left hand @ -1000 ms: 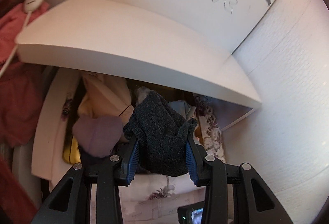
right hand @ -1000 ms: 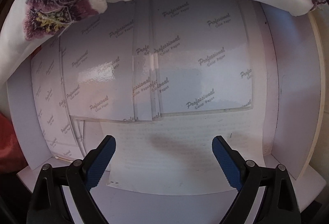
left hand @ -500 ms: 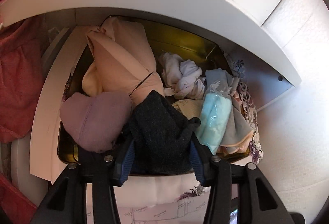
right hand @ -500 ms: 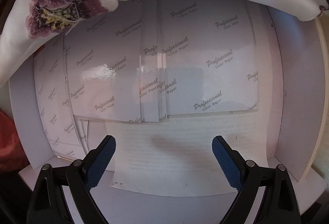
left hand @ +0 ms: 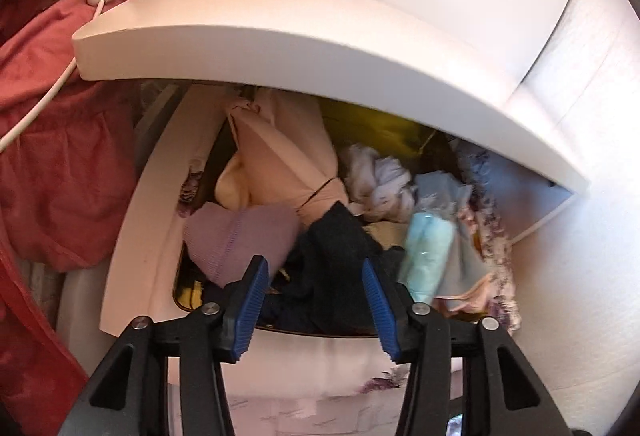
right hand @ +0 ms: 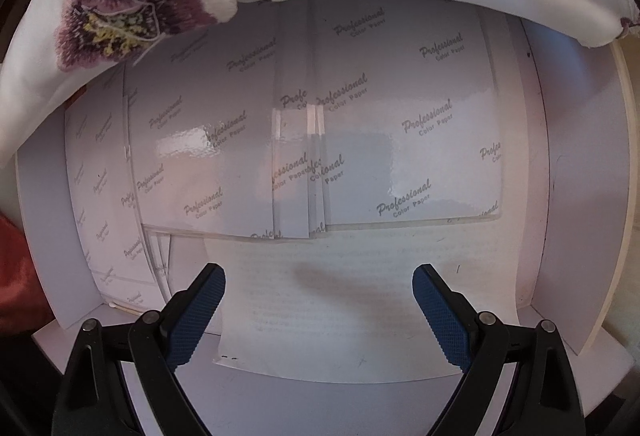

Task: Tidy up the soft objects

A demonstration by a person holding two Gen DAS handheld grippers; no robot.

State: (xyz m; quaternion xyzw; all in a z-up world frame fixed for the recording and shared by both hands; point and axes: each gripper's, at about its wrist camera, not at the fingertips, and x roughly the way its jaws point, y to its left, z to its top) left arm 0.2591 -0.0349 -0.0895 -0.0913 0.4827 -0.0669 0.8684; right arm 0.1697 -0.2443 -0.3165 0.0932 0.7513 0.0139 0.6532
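White shelf (left hand: 304, 48), textured white wall (left hand: 568, 296)

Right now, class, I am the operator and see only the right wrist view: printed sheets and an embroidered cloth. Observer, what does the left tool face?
Observer: A container packed with soft items, under a white shelf.
Operator: Anything between its pads?
Observer: A dark knit cloth lies between the open pads of the left tool; they do not seem to press it.
Operator: What flanks that cloth?
Observer: A mauve knit piece on the left of the picture, a pale blue bundle on the right.
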